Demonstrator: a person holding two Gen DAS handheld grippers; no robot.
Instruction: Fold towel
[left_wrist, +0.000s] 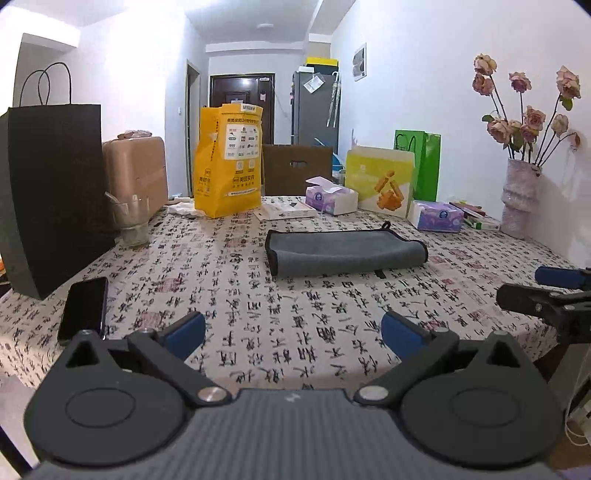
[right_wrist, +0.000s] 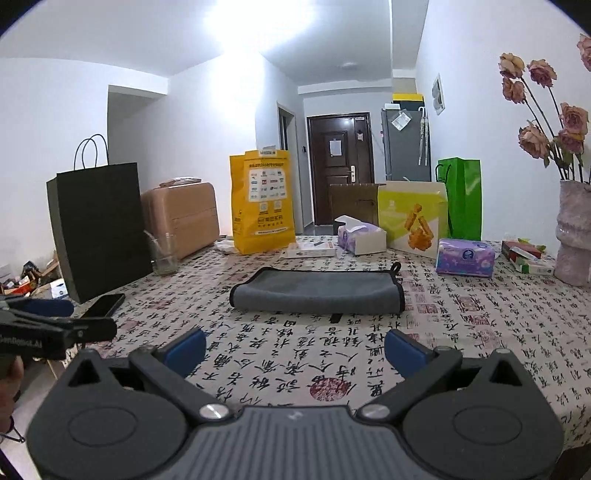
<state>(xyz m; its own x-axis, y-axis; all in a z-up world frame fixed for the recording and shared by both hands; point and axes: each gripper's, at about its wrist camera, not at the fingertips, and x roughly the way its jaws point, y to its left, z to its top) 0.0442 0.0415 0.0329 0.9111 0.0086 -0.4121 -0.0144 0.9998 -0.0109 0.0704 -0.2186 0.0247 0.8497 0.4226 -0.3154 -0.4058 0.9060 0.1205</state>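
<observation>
A grey towel (left_wrist: 345, 252) with black trim lies folded into a long flat rectangle in the middle of the table; it also shows in the right wrist view (right_wrist: 317, 291). My left gripper (left_wrist: 293, 334) is open and empty, above the near table edge, well short of the towel. My right gripper (right_wrist: 295, 349) is open and empty too, at the near edge in front of the towel. Each gripper shows at the side of the other's view: the right one (left_wrist: 543, 295) and the left one (right_wrist: 55, 321).
The table has a calligraphy-print cloth (left_wrist: 295, 317). A black phone (left_wrist: 84, 309), black paper bag (left_wrist: 51, 192) and glass (left_wrist: 129, 219) stand at left. A yellow bag (left_wrist: 229, 162), tissue boxes (left_wrist: 330, 199), snack box (left_wrist: 380, 181) and flower vase (left_wrist: 521, 199) line the back and right.
</observation>
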